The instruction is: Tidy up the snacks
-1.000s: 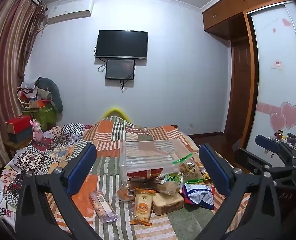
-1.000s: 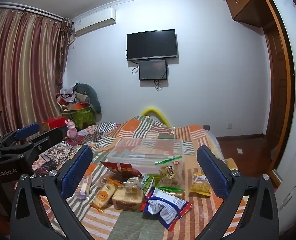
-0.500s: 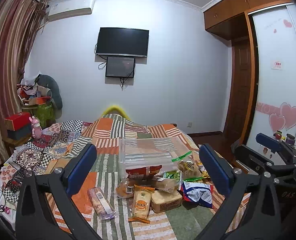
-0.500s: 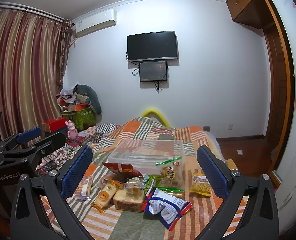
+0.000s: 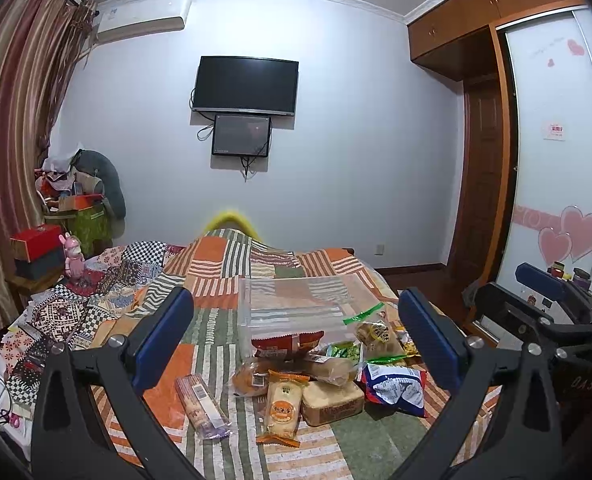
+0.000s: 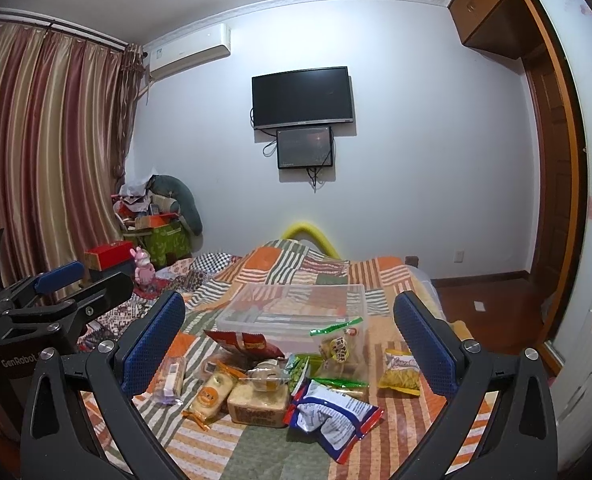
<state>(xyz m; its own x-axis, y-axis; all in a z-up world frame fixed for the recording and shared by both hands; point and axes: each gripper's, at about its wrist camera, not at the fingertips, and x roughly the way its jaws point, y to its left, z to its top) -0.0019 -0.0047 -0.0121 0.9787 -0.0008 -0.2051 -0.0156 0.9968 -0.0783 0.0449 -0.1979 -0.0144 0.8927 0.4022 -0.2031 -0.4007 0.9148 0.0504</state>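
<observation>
A pile of snack packets lies on the patchwork bed in front of a clear plastic box (image 5: 296,308) (image 6: 292,312). Among them are a blue-white bag (image 5: 394,388) (image 6: 332,414), an orange-labelled cake packet (image 5: 282,406) (image 6: 212,394), a brown bread block (image 5: 332,398) (image 6: 258,402), a long biscuit pack (image 5: 202,404) (image 6: 172,378), a red chip bag (image 6: 242,342) and a yellow bag (image 6: 402,372). My left gripper (image 5: 296,336) is open and empty, held above and short of the pile. My right gripper (image 6: 290,340) is open and empty too.
The bed (image 5: 220,280) is covered with a striped patchwork quilt. Cloths and cables lie at its left side (image 5: 36,320). A red box and a pink toy (image 5: 72,256) stand at the left. A wardrobe (image 5: 556,200) stands to the right.
Both views have tilted slightly, so the snacks sit a bit lower and nearer in frame. Both grippers stay open. Nothing on the bed has moved.
</observation>
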